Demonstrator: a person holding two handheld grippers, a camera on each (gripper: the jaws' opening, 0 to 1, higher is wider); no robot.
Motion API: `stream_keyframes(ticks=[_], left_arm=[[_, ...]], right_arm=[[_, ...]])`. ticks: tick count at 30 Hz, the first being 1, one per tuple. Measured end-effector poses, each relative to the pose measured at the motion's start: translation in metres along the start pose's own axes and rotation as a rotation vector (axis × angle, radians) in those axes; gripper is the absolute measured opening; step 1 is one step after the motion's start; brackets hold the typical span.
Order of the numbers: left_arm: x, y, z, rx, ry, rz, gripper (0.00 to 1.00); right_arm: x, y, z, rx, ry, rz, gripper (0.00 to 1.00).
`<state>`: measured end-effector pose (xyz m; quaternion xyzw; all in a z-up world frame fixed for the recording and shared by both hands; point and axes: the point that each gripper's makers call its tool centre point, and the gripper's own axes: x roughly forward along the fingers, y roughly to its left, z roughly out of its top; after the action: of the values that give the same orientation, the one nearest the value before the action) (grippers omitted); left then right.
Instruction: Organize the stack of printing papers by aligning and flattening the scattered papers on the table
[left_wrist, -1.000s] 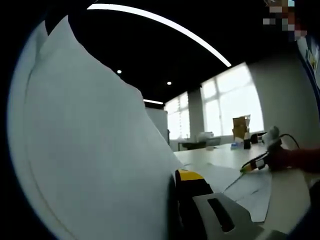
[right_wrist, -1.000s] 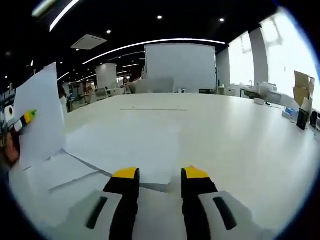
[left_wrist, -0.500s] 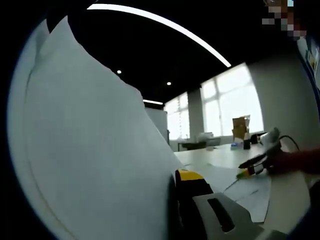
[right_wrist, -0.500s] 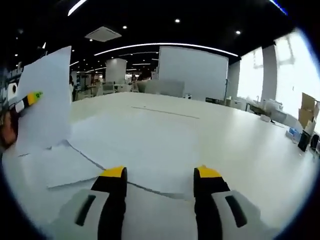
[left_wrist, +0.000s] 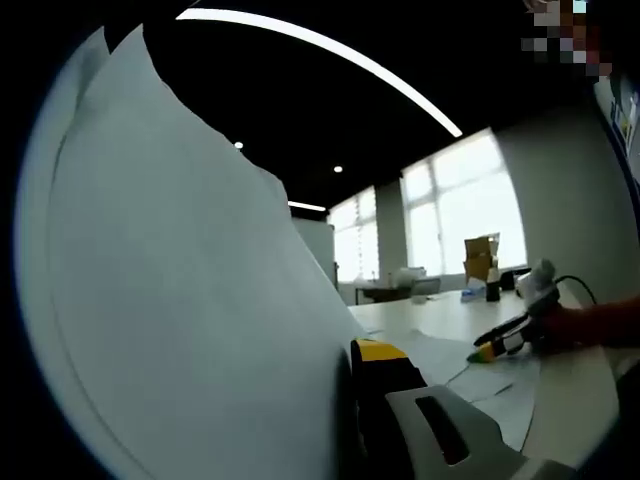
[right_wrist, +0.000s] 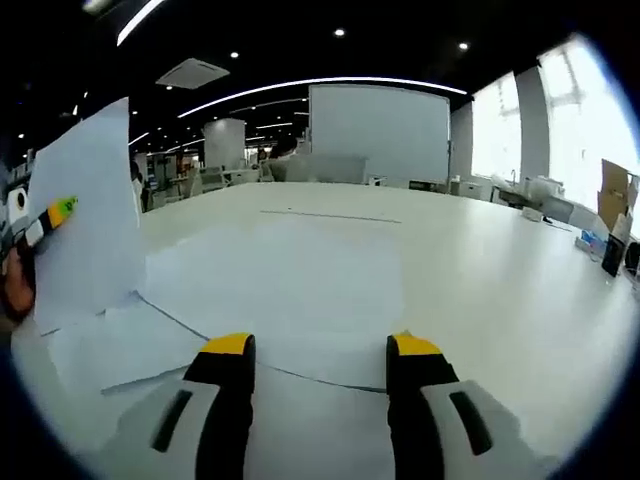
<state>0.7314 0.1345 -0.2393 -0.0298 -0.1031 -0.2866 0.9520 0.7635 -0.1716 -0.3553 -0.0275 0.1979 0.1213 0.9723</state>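
Several loose sheets (right_wrist: 290, 300) lie on the counter (right_wrist: 500, 270); my left tongs (left_wrist: 352, 400) hold one sheet (left_wrist: 180, 320) upright — lower it squarely. Right tongs (right_wrist: 320, 350) wide, empty.

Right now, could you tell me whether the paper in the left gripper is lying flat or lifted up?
Lifted. The sheet stands upright off the table, clamped by the left gripper; other sheets lie flat.

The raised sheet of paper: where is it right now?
In the right gripper view the raised sheet stands at far left, clamped by the left hand-held gripper, above the sheets lying on the table.
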Motion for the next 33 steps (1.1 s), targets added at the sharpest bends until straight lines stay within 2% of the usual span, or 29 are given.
stream_keyframes(ticks=[1, 2, 20, 30, 33], left_arm=[[0.000, 0.000, 0.000, -0.001, 0.000, 0.001, 0.11], [0.000, 0.001, 0.000, -0.002, -0.001, 0.001, 0.11], [0.000, 0.001, 0.000, -0.004, 0.000, 0.000, 0.11], [0.000, 0.001, -0.001, -0.003, 0.002, 0.001, 0.11], [0.000, 0.000, -0.001, -0.004, 0.004, 0.001, 0.11]], right_arm=[[0.000, -0.005, 0.001, 0.002, -0.004, -0.017, 0.60], [0.001, -0.005, 0.001, 0.008, -0.003, -0.014, 0.61], [0.001, 0.000, 0.003, -0.002, -0.005, 0.022, 0.51], [0.000, -0.023, 0.004, -0.045, -0.003, -0.020, 0.21], [-0.001, -0.018, 0.004, -0.059, -0.003, -0.007, 0.17]])
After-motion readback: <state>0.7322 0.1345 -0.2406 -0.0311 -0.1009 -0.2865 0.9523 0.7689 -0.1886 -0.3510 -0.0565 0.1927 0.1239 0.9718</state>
